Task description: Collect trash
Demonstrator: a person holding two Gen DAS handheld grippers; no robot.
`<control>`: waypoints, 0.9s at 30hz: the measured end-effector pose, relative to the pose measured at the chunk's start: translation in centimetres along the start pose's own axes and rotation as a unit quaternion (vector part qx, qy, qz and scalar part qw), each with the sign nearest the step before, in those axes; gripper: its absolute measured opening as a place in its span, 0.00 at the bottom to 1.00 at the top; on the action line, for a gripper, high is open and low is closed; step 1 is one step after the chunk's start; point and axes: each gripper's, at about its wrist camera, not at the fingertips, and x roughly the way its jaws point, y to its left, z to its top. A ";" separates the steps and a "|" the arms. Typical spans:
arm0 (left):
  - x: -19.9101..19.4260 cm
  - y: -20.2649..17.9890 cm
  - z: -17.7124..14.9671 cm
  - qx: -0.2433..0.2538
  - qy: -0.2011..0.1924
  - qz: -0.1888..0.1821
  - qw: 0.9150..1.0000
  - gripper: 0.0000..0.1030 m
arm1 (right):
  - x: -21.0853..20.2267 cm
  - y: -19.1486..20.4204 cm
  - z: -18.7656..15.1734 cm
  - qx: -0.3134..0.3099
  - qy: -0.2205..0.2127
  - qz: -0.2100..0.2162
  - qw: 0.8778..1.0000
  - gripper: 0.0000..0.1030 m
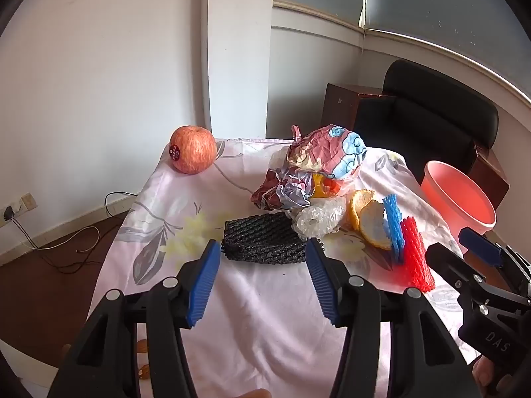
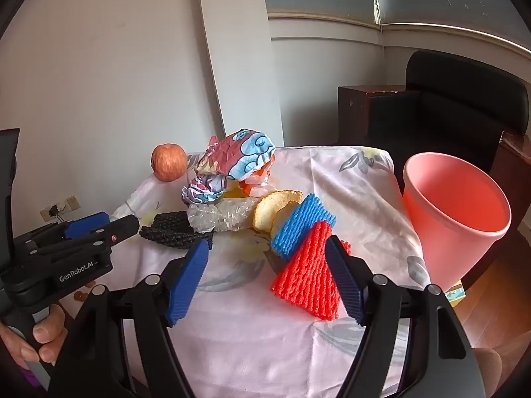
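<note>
A trash pile lies on the cloth-covered table (image 1: 252, 315): crumpled wrappers (image 1: 328, 152), clear plastic wrap (image 1: 315, 215), orange peel (image 1: 368, 222), black foam net (image 1: 262, 238), blue foam net (image 2: 302, 225) and red foam net (image 2: 308, 275). My left gripper (image 1: 264, 252) is open, its tips either side of the black net's near edge. My right gripper (image 2: 270, 252) is open, just before the red net, its right finger overlapping it. A pink bin (image 2: 458, 212) stands at the table's right edge.
A red apple (image 1: 192, 152) sits at the table's far left corner. A black chair (image 1: 431, 112) and a dark wooden cabinet (image 1: 338, 102) stand behind the table. Cables and a wall socket (image 1: 16, 209) are on the floor at left.
</note>
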 end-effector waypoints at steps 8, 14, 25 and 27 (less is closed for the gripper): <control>0.0 0.0 0.0 -0.002 -0.001 -0.002 1.000 0.52 | -0.2 -0.1 -0.1 0.000 -0.003 0.001 1.000 0.71; 0.0 0.1 0.0 -0.002 -0.002 -0.002 1.000 0.52 | -0.4 0.0 -0.3 0.002 -0.006 0.000 1.000 0.71; -1.5 0.0 0.2 -0.005 -0.009 -0.001 1.000 0.52 | -2.2 -0.3 0.0 0.010 -0.088 0.000 0.996 0.71; -1.5 0.1 0.1 -0.007 -0.012 -0.002 1.000 0.52 | -2.9 -0.3 -0.1 0.010 -0.060 -0.010 0.998 0.71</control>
